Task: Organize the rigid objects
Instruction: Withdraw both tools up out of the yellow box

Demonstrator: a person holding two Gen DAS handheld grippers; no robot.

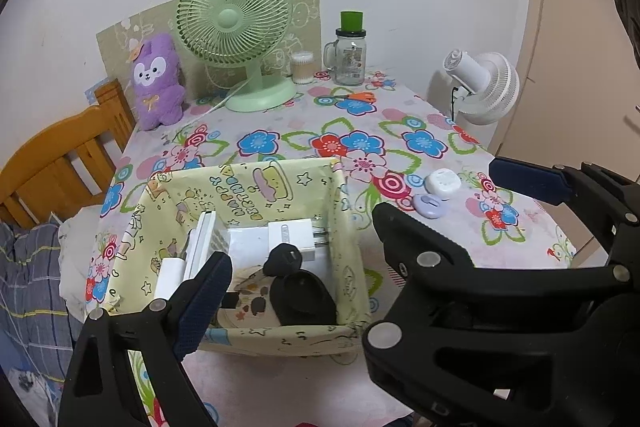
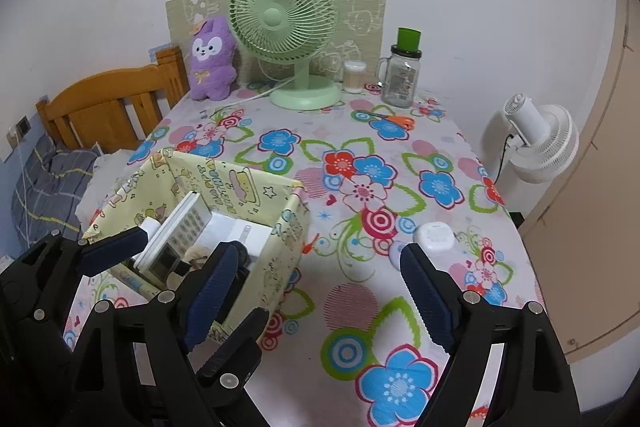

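Both claws released and empty, left claw [image 1: 360, 235] above the box's near rim [image 1: 280, 331], right claw [image 2: 316, 287] over bare tablecloth [image 2: 360, 307].

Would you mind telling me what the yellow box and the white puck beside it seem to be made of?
Box: probably card covered in printed paper or film; its walls stand thin and flat, creased at the corners, with a slight sheen.
Puck: looks like moulded plastic, smooth and semi-gloss, with rounded edges.
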